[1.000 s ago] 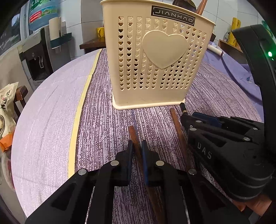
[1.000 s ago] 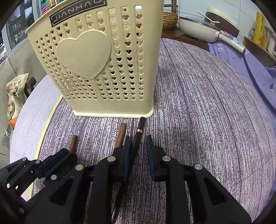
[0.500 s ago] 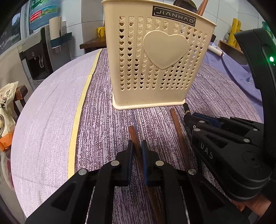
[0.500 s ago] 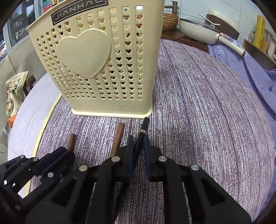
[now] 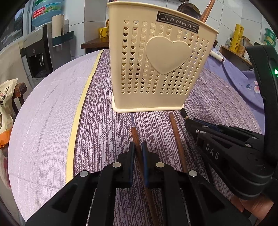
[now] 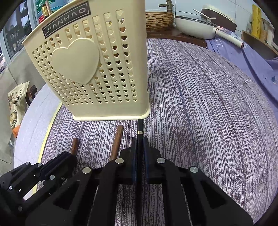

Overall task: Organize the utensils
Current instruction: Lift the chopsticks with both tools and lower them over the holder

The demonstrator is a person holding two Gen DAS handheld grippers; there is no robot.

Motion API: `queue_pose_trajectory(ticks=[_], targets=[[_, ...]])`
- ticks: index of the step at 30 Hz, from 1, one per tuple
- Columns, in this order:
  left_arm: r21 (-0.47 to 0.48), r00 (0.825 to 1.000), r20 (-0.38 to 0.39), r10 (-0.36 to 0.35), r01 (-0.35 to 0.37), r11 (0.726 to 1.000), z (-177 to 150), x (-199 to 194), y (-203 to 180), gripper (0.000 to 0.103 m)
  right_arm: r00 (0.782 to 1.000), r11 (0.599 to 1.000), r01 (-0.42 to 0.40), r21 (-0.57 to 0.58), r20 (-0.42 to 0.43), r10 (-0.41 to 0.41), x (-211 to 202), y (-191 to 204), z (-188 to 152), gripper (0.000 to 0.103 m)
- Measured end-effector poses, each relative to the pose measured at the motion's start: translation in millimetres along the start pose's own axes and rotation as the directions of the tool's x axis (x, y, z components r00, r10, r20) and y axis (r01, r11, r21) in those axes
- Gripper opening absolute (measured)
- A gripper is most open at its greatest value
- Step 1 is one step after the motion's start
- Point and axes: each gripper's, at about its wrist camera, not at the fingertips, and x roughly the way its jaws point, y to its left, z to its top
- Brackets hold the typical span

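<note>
Three sticks lie on the purple cloth (image 5: 52, 121) below the cream basket (image 5: 161, 69), which stands upright in the upper middle of the left view. My left gripper (image 5: 138, 151) at bottom centre has its fingers narrowed onto a brown stick (image 5: 134, 137), both blue pads against its sides, its tip poking out towards the basket. A second brown stick (image 5: 175, 132) lies loose just to the right of it, between my two grippers. In the right view my right gripper (image 6: 139, 147) at bottom centre is pinched on a black stick (image 6: 140, 126) with a gold band; its tip reaches almost to the basket's lower right corner, whether touching I cannot tell. Something with a copper handle (image 5: 205, 12) stands in the basket at the top. A white pan (image 6: 194, 29) sits in the upper right of the right view.
</note>
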Motion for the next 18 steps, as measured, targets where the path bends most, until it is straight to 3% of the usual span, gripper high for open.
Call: queue_pose_trajectory(ticks=[8, 18], targets=[[-0.014, 0.998, 0.046, -0.033, 0.034, 0.999, 8, -21, 3, 0.008, 0.995, 0.995, -0.095, 0.033, 0.043, 0.094, -22, -6, 1, 0.008], [-0.030, 0.987, 0.148, -0.069, 0.074, 0.997, 21, -62, 6, 0.007, 0.964, 0.977, -0.211, 0.026, 0.172, 0.204, -73, -17, 10, 0.008]])
